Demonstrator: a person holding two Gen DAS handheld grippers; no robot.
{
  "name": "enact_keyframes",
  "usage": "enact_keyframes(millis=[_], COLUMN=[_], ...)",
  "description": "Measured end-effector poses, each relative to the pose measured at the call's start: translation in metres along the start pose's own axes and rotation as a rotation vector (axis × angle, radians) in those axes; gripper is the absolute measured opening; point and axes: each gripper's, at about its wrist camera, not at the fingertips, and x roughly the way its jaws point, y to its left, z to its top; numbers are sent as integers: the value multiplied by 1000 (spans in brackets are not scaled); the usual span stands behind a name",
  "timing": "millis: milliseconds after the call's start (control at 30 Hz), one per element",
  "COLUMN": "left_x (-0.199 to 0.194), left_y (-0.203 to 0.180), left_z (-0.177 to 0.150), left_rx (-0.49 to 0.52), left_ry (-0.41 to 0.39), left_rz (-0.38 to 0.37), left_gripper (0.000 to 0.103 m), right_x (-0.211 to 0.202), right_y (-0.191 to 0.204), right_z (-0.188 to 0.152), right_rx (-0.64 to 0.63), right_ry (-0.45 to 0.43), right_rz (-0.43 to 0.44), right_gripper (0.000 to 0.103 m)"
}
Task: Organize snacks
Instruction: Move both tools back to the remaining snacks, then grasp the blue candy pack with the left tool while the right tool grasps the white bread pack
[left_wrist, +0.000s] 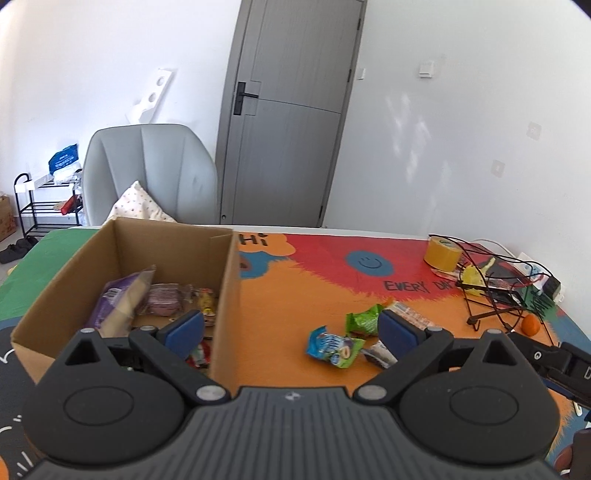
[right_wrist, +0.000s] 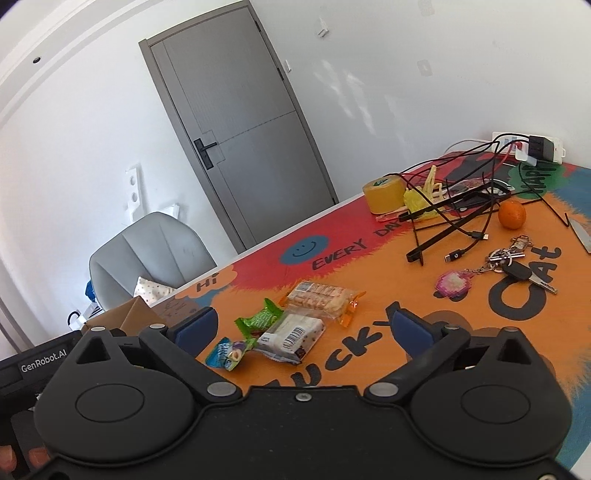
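Four loose snacks: on the orange part of the printed tablecloth (right_wrist: 369, 280), clustered just right of the box.
Blue-green packet (left_wrist: 333, 346): nearest the box, flat on the cloth; also seen in the right view (right_wrist: 226, 353).
Green crinkled packet (left_wrist: 364, 319): just behind the blue-green one, touching or nearly so.
White barcode-labelled packet (right_wrist: 291, 332): beside the green packet, its edge overlapping it.
Clear-wrapped long wafer bar (right_wrist: 320, 297): behind the white packet, lying aslant.
Open brown cardboard box (left_wrist: 122, 258): on the cloth's left side; holds a purple pouch (left_wrist: 110, 306), a pinkish wrapped biscuit pack (left_wrist: 164, 300) and smaller wrapped pieces.
Left gripper (left_wrist: 291, 328): blue-padded fingers spread wide, nothing between them; left finger over the box, right finger over the loose snacks.
Right gripper (right_wrist: 303, 325): fingers wide apart, empty, above the snack cluster.
Far right of cloth: yellow tape roll (right_wrist: 382, 195), black wire stand with cables (right_wrist: 458, 218), orange fruit (right_wrist: 512, 215), key bunch with pink charm (right_wrist: 495, 269).
Background: grey door (left_wrist: 291, 110), grey armchair (left_wrist: 147, 170).
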Motion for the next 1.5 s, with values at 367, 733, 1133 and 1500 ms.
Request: enact_keyframes(millis=[367,733,1133,1500], left_x=[27,53,99,143], left_y=[-22,-36,-50,-50], left_z=[-7,-7,-15,-25], left_rx=[32,47,70,51], left_ry=[23,42,121,202], left_rz=[-1,11,35,98], left_gripper=[97,90,82,82], right_x=[30,59,93,113], right_y=[-18,-22,-21,-29], right_z=[-6,-3,0,0], right_rx=[46,75,93,106], right_ry=[54,101,156,197], right_rz=[4,13,26,26], right_gripper=[92,81,78,78])
